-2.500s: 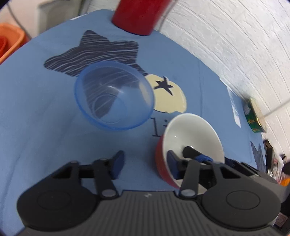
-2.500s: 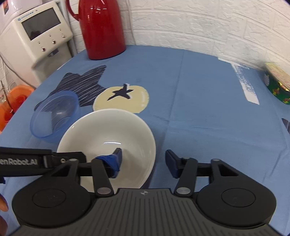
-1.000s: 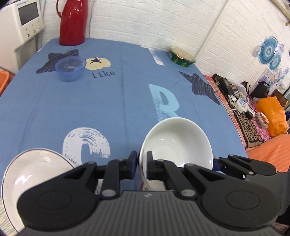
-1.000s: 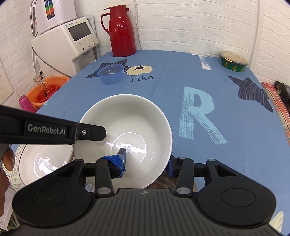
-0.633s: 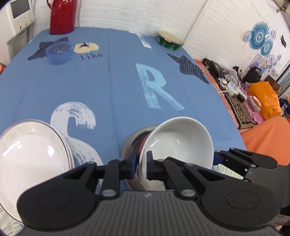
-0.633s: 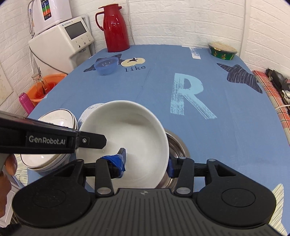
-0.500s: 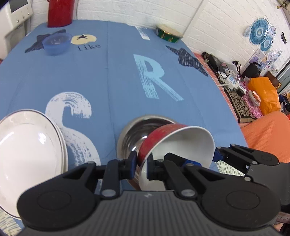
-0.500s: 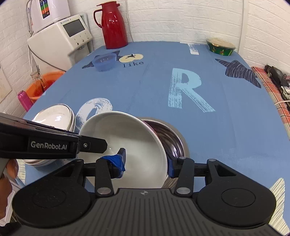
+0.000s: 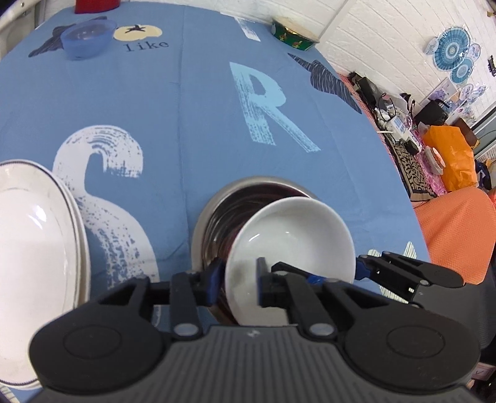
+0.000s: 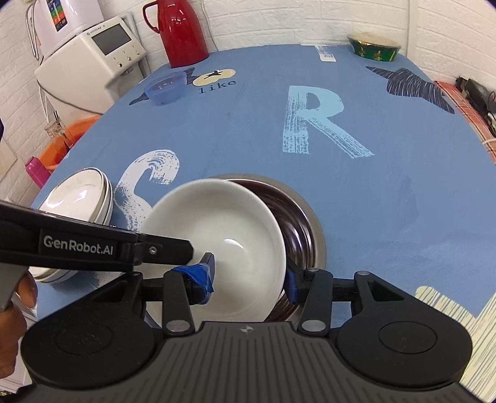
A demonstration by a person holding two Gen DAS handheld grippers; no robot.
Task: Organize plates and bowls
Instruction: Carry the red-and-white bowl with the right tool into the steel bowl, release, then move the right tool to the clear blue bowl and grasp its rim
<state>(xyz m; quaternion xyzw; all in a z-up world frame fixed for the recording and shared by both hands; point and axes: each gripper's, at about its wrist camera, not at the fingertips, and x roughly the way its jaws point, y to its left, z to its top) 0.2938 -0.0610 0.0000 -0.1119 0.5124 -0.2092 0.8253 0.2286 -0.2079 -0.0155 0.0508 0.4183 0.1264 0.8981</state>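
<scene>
The place looks like a lived-in home, a dining corner of a small flat. White-painted brick walls (image 10: 263,18) enclose a bench under a blue printed cloth (image 10: 387,192). A red thermos jug (image 10: 183,31) and a white countertop water dispenser (image 10: 93,52) stand at its far end. An orange sofa or bed cover (image 9: 458,229), a patterned rug (image 9: 415,173) strewn with bags and cables, and blue paper fans on the wall (image 9: 452,49) appear beyond, though the fisheye edge blurs them.
</scene>
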